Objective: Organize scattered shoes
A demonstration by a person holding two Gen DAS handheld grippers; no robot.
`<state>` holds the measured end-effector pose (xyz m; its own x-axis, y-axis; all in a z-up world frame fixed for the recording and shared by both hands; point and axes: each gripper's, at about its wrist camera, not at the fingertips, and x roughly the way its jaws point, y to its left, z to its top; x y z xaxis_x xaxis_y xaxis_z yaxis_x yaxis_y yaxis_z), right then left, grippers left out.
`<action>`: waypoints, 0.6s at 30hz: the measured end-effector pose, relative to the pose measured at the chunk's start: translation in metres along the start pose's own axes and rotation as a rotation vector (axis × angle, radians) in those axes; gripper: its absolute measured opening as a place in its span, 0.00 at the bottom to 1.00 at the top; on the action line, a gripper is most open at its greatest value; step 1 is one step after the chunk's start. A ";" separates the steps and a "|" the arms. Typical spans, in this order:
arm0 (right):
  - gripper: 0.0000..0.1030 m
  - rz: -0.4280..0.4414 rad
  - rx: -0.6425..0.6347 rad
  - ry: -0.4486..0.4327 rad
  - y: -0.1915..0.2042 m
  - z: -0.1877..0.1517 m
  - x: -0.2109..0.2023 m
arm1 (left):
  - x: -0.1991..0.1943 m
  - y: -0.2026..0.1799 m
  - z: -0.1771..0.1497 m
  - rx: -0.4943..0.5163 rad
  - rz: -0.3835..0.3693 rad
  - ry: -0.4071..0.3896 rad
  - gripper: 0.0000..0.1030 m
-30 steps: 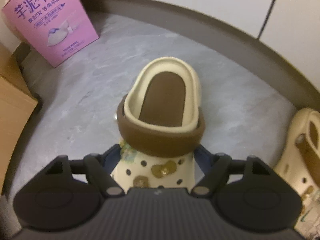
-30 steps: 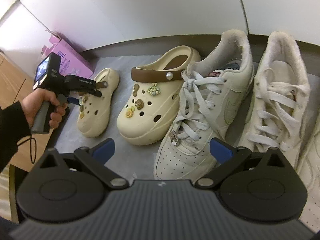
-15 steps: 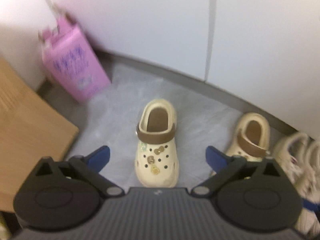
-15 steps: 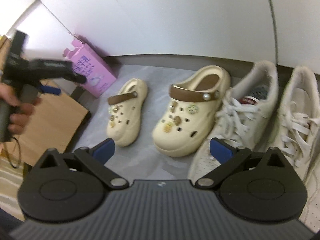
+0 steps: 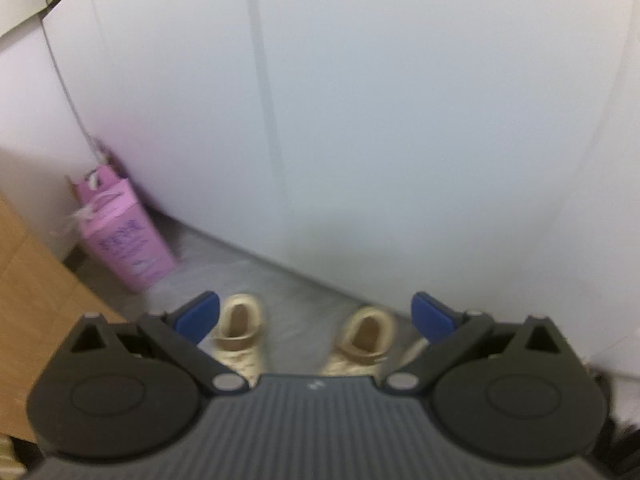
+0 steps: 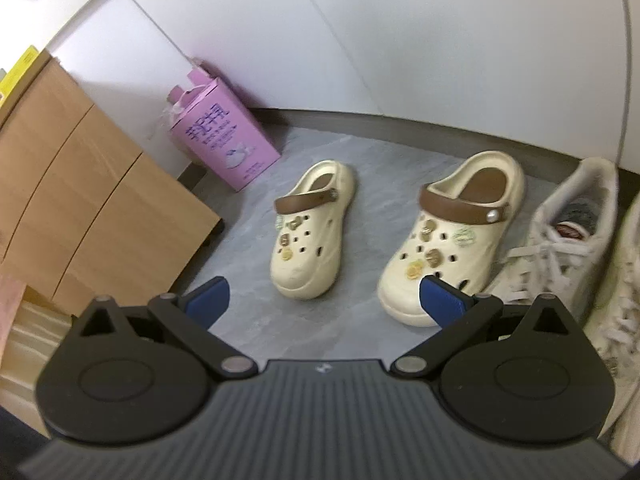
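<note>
Since the earlier frame your left tongs (image 5: 316,312) have let go of the smaller clog (image 6: 310,232) and pulled well up and back from it; the toe that sat between the blue pads is now far below, and the jaws stand wide with nothing between them. Your right tongs (image 6: 324,300) have backed off a little too, jaws spread and empty.

Step in hand: the placing of that clog looks done, and you are retreating from it. Both clogs sit upright on the grey floor mat (image 6: 368,160), heels toward the white cabinet doors (image 6: 400,40), toes toward you. The larger clog (image 6: 452,236) lies at about 3 o'clock of the smaller one, near but with a clear gap of mat between them. A white sneaker (image 6: 560,248) is just beside the larger clog on its 3 o'clock side (touching or not, cannot tell), with a second sneaker (image 6: 624,300) cut off at the frame edge.

Relative to the tongs:
- Right wrist view: smaller clog at 12 o'clock, just beyond the pads; larger clog at 1 to 2 o'clock, its toe partly behind the right-hand pad.
- Left wrist view (blurred): both clogs low at 12 o'clock, well apart from the pads, half hidden by the gripper body.

A pink carton (image 6: 224,144) stands at 10 o'clock of the smaller clog, against the wall, beside a wooden cabinet (image 6: 80,200).

Next move, as I judge it: check whether any shoe is left loose outside these views; if not, perhaps close the gap between the clogs. That calls for a low approach and a grip across the toe.
</note>
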<state>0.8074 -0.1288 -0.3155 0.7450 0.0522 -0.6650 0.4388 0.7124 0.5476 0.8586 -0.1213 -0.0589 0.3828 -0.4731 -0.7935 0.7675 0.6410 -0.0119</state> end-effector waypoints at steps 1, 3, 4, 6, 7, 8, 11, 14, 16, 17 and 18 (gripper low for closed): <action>1.00 0.004 -0.014 0.015 0.004 -0.003 0.007 | -0.001 -0.009 0.000 -0.026 -0.037 0.008 1.00; 1.00 -0.006 -0.040 0.047 0.011 -0.009 0.024 | -0.003 -0.026 -0.001 -0.068 -0.116 0.020 1.00; 1.00 -0.014 -0.047 0.061 0.014 -0.011 0.030 | -0.003 -0.033 0.000 -0.068 -0.155 0.019 1.00; 1.00 -0.024 -0.065 0.083 0.022 -0.013 0.044 | -0.003 -0.041 0.002 -0.067 -0.200 0.022 1.00; 1.00 -0.023 -0.085 0.081 0.028 -0.013 0.050 | -0.006 -0.041 0.004 -0.082 -0.206 0.018 1.00; 1.00 -0.030 -0.106 0.078 0.034 -0.011 0.060 | -0.011 -0.038 0.005 -0.103 -0.196 -0.005 1.00; 1.00 -0.059 -0.150 0.081 0.045 -0.004 0.094 | -0.028 -0.029 0.006 -0.162 -0.166 -0.087 1.00; 1.00 -0.083 -0.137 0.109 0.049 0.006 0.138 | -0.035 -0.022 0.002 -0.196 -0.177 -0.124 1.00; 1.00 -0.102 -0.127 0.130 0.053 0.016 0.183 | -0.035 -0.016 0.002 -0.235 -0.162 -0.129 1.00; 1.00 -0.114 -0.126 0.134 0.053 0.017 0.195 | -0.034 -0.013 0.002 -0.250 -0.156 -0.131 1.00; 1.00 -0.133 -0.116 0.140 0.054 0.021 0.210 | -0.032 -0.010 0.002 -0.261 -0.147 -0.129 1.00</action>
<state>0.9975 -0.0940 -0.4153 0.6043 0.0433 -0.7956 0.4617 0.7947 0.3940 0.8392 -0.1137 -0.0318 0.3527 -0.6342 -0.6880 0.6684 0.6854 -0.2891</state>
